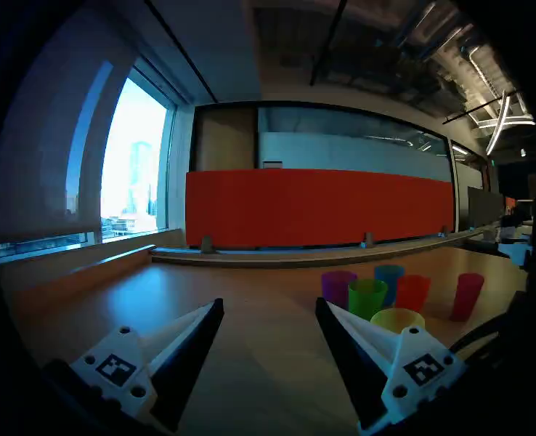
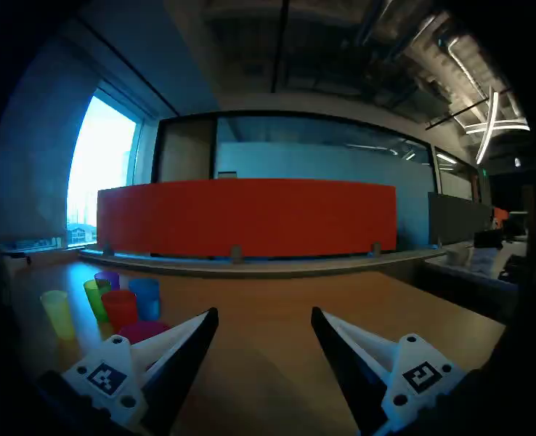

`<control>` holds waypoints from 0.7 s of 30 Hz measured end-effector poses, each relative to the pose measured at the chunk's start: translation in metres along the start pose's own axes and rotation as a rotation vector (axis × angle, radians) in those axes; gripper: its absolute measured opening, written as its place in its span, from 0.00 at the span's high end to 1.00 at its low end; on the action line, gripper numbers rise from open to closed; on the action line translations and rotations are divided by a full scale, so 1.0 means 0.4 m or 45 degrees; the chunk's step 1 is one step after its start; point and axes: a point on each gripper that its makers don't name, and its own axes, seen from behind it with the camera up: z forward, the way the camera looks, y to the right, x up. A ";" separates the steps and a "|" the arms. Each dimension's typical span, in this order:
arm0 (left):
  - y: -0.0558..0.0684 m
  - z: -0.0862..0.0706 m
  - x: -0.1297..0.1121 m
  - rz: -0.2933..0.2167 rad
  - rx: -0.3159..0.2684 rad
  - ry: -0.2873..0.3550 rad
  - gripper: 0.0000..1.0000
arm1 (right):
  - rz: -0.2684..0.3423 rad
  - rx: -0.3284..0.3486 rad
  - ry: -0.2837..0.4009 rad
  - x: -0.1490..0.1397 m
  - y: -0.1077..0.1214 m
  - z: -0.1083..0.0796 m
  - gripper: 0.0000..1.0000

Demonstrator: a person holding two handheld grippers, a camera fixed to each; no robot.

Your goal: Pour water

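**Plastic cups (image 1: 391,285), six in a loose cluster on the wooden table (image 1: 253,363).** In the left gripper view I am seeing them to the right of the left gripper (image 1: 268,304), a little beyond its right finger. In the right gripper view they are standing to the left of the right gripper (image 2: 263,312). I am therefore judging that the cluster is sitting between my two tools. I am holding both tongs released, fingers spread wide, with nothing between them.

**Handling.** I am reading these as thin, translucent tumblers: light when empty, smooth-walled and somewhat yielding. A hard squeeze is likely to buckle the wall, and a weak one to let it slip. I am planning to take one across its mid-wall, below the rim, with the fingers on opposite sides. The yellow cup (image 1: 397,318) is standing nearest, and the pink cup (image 1: 468,295) a little apart on the right, so either is offering open sides. The green cup (image 1: 367,299), purple cup (image 1: 338,285) and orange cup (image 1: 412,292) are crowding together farther back.

**Appearance.** All are standing upright, mouths up, tapering toward the base. I cannot tell whether any is holding water.
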 end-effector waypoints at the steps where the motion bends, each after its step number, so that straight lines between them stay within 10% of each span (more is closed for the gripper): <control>1: 0.000 0.000 0.000 0.000 0.000 0.000 0.06 | 0.000 0.000 0.000 -0.001 0.000 0.000 0.01; 21: -0.001 0.016 0.059 0.015 -0.032 -0.012 0.06 | -0.024 0.035 0.018 0.114 -0.015 -0.005 0.01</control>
